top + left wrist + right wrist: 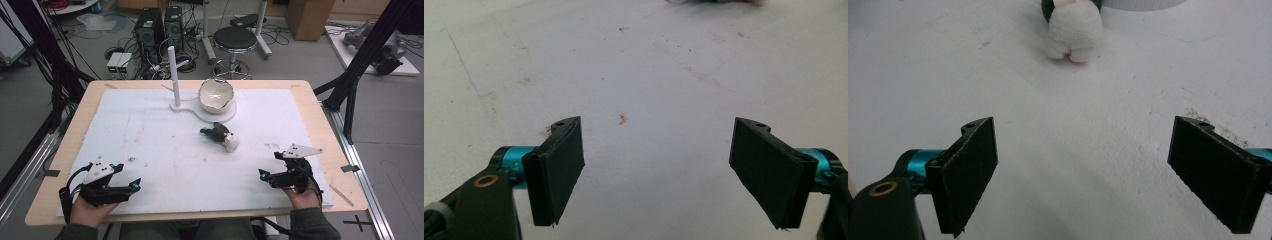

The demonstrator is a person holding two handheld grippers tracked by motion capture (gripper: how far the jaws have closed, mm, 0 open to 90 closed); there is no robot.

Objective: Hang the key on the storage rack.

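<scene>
A small plush toy (220, 136), dark green and white, lies on its side in the middle of the white foam sheet (150, 135). In the right gripper view the plush toy (1073, 27) shows its white rear end, well ahead of my right gripper (1083, 175). That right gripper (269, 165) rests open near the front right of the sheet with nothing between its jaws. My left gripper (127, 176) sits at the front left, also open and empty. In the left gripper view, bare stained foam lies under the left gripper (656, 170).
At the back of the sheet a white bowl (216, 95) stands on a flat white base (231, 114) beside an upright white post (175, 77). The wooden table edge (345, 190) frames the sheet. Beyond the table are a stool (235, 40), computer towers (150, 30) and cables.
</scene>
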